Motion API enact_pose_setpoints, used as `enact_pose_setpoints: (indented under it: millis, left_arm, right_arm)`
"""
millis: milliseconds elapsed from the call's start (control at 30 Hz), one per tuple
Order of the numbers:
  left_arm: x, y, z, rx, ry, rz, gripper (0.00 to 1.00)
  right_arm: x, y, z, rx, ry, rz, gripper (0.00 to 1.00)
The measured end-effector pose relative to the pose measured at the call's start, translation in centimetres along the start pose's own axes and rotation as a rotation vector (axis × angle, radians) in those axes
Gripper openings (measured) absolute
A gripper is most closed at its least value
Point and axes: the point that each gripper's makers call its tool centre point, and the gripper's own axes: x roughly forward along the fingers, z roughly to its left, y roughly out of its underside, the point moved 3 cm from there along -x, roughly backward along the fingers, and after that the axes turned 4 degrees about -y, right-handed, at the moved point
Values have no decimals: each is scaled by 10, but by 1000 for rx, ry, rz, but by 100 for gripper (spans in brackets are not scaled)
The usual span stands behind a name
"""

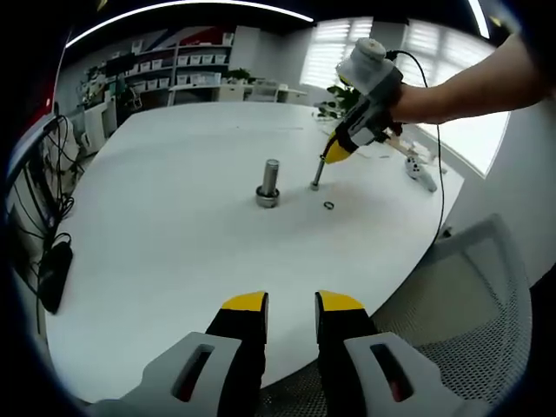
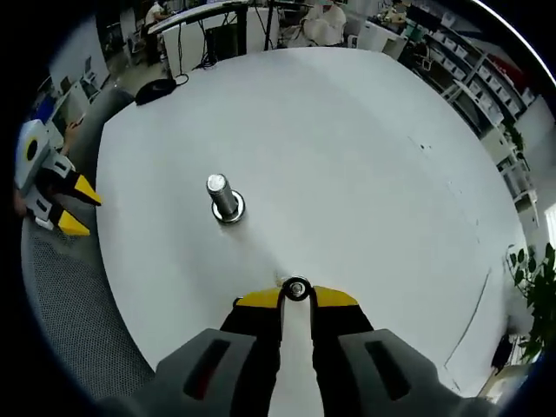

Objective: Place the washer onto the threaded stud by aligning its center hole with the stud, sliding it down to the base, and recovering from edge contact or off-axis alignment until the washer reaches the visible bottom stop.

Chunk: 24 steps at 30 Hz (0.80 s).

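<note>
Right gripper (image 2: 296,298): pinched washer (image 2: 296,289) at tips, near bench (image 2: 365,156).
Left gripper (image 1: 291,302): narrowly parted, empty.
Risk: thin edge grip; washer might tilt, snagging stud (image 2: 223,196).

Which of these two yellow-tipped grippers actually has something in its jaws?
The right gripper: its jaws pinch a small round metal piece. The left gripper has open jaws, nothing between them.

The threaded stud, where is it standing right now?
In the left gripper view the threaded stud stands upright on the white table, left of the right gripper and a small ring.
</note>
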Motion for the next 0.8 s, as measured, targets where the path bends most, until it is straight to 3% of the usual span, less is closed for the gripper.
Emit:
enact_pose_setpoints:
  millis: [800]
  left_arm:
    - [1, 3, 1, -2, -8, 19, 19]
  right_arm:
    - [39, 11, 0, 11, -64, 81, 14]
